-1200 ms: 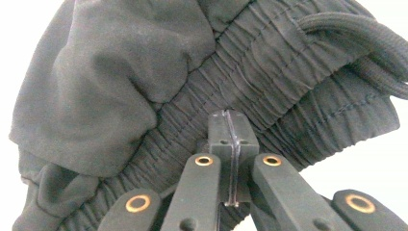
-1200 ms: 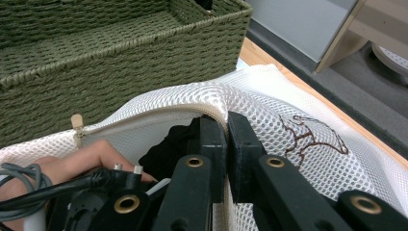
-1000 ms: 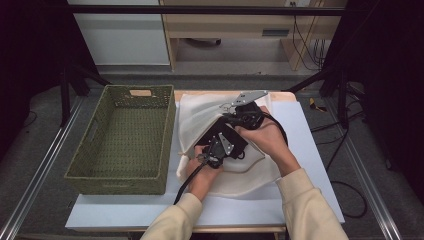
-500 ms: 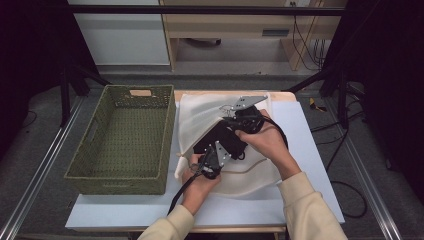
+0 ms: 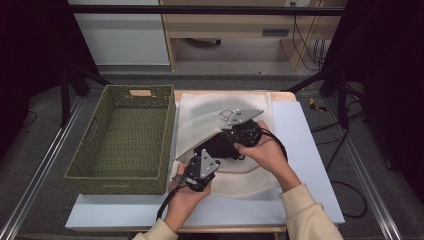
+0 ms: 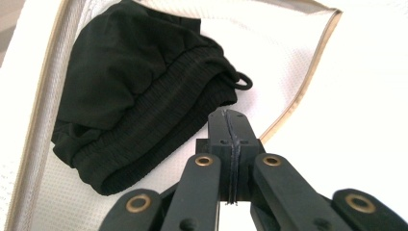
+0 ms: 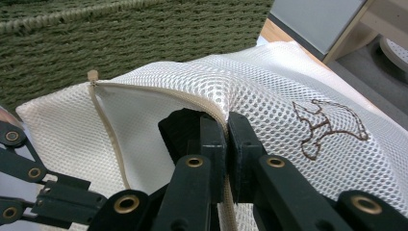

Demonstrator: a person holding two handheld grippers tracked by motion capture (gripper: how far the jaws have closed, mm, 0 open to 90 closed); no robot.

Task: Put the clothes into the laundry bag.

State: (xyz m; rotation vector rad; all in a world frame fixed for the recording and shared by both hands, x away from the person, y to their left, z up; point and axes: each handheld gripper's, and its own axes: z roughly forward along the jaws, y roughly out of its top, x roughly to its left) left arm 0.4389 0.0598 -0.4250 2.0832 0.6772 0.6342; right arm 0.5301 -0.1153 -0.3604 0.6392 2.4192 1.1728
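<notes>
Pulled back L gripper (image 5: 178, 178), clamped shut on nothing, from black shorts (image 6: 144, 101) ahead in mesh bag (image 7: 269, 91); R gripper (image 7: 220, 126) pinches bag's zip edge, so zipping's prob next.

A garment (image 5: 220, 146) lies in the mesh bag (image 5: 210, 112), with the basket (image 5: 120, 177) left of it.
</notes>
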